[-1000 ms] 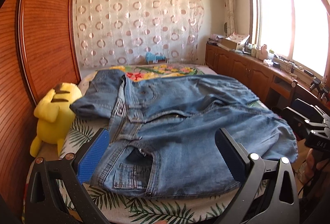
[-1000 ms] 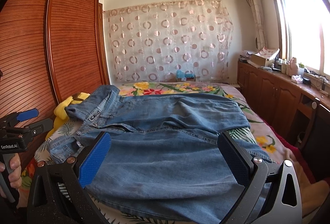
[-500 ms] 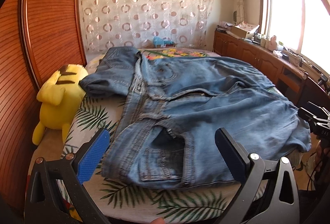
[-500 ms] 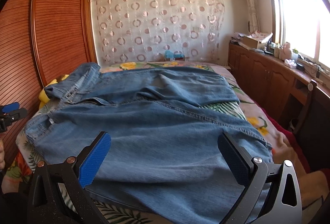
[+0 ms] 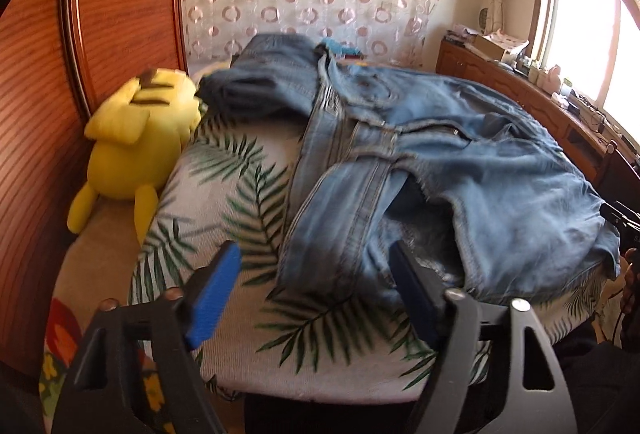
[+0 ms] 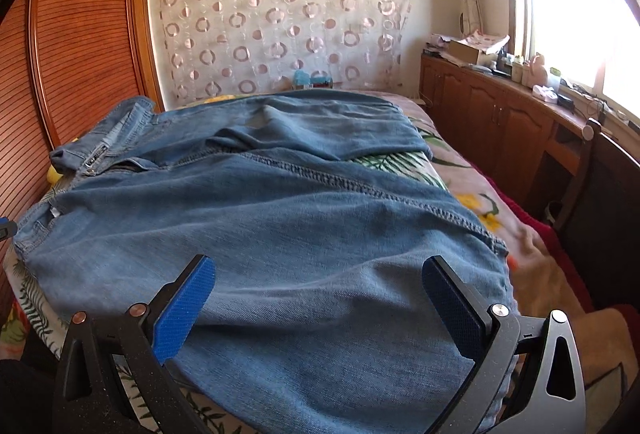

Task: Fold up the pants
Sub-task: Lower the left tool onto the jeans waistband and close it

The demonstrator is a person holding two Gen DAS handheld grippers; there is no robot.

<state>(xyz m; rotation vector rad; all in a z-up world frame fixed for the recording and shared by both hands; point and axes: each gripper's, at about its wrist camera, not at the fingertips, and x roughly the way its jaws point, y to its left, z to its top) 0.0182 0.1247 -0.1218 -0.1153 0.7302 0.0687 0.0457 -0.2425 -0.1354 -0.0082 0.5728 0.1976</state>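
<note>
Blue jeans (image 5: 480,162) lie spread across the bed, waistband toward the left and legs toward the right. My left gripper (image 5: 314,254) hovers low at the near waistband corner. Its jaws are closing, with the denim corner between the blue pads (image 5: 212,294) and untouched by them. In the right wrist view the jeans (image 6: 300,218) fill the bed. My right gripper (image 6: 319,266) stands open just over the near leg, close to the fabric, holding nothing.
A yellow plush toy (image 5: 136,138) sits at the bed's left edge against the wooden wardrobe (image 5: 36,94). The leaf-print sheet (image 5: 224,194) shows bare left of the jeans. A wooden cabinet (image 6: 500,114) with clutter runs under the window on the right.
My left gripper has come down and forward to the waistband corner, and its jaws have narrowed. My right gripper has tipped downward a little over the leg and stays wide.
</note>
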